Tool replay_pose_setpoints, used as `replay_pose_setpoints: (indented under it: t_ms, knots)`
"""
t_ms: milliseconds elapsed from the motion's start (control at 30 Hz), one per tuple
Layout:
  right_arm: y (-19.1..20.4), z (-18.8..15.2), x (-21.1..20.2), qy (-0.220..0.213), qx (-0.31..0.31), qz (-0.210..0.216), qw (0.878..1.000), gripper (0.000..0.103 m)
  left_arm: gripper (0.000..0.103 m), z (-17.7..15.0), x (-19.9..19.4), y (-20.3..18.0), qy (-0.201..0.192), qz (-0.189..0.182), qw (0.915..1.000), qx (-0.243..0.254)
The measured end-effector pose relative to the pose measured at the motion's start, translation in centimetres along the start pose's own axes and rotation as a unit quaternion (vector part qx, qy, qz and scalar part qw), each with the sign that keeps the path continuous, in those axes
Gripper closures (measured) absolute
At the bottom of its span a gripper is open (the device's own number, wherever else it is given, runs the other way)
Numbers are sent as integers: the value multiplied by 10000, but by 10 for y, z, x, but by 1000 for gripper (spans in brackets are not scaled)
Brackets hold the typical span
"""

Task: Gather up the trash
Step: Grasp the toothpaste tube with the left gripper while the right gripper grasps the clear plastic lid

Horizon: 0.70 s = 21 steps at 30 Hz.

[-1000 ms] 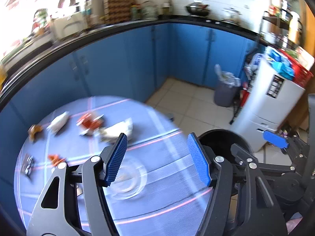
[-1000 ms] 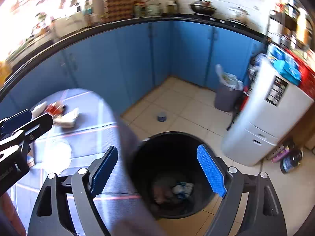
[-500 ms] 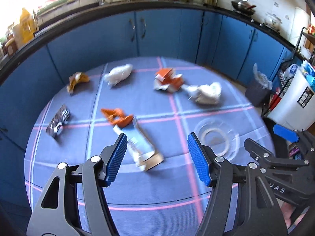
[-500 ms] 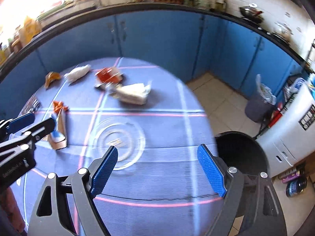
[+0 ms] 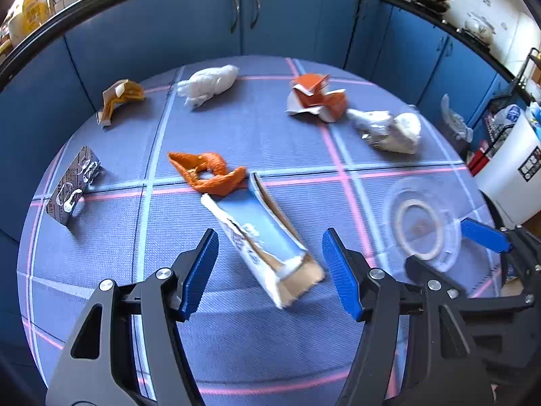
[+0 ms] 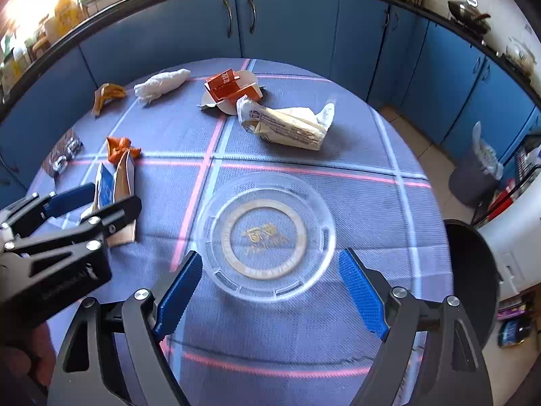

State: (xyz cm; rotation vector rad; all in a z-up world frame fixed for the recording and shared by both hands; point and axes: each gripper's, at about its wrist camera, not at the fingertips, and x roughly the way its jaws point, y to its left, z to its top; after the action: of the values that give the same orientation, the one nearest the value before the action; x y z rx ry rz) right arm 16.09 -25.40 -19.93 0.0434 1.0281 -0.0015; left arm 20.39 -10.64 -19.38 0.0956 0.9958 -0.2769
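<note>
While both grippers hang above it, the round table [image 5: 257,345] with its blue checked cloth carries all the trash in view. At the table's right edge, on the floor, stands a black bin [image 6: 473,270], just beside a white appliance [image 5: 507,169]; a smaller grey bin [image 6: 473,176] with a plastic liner stands further off against the blue cabinets [image 6: 287,23]. The right gripper [image 6: 270,294] is released, its jaws spread wide with nothing between them, poised over a clear plastic lid [image 6: 267,233] lying flat on the cloth. The left gripper [image 5: 270,270] is likewise released and empty, its blue pads [image 5: 199,270] standing either side of a flattened blue-and-white carton [image 5: 260,237] below, without touching it. Beyond the lid lies a crumpled cream bag [image 6: 287,125], touching a torn orange box [image 6: 230,91] at its far end. A white tissue wad [image 5: 209,84] lies near the far rim, left of the box. An orange peel [image 5: 206,172] touches the far end of the carton. A yellow wrapper [image 5: 118,98] lies at the far left rim, well apart from the carton. A silver blister pack [image 5: 74,186] sits at the left rim, partly raised off the cloth.
</note>
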Motion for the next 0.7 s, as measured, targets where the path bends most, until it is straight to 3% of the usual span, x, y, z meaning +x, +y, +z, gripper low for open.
replay_pose_setpoints:
  t_ms: [167,267,333,467,700]
  knots:
    - [-5,10,14,145,146,93,9997,18,36,2,9,17,18,110,9999,-108]
    - [2,14,20,93,19,-82,9999,17,37,4,10,27,-2,150,9997,-179]
    - [5,16,21,24,-6,-113,9999,17,40,4,10,30,-26,179,9997,-135]
    - [5,16,21,-17,-2,-130,9999,19,64,2,6,32,-63,176,9998,-39]
    - [6,10,13,-65,-81,-358,9993,19,68,-3,-6,32,-86,14,9999,-127]
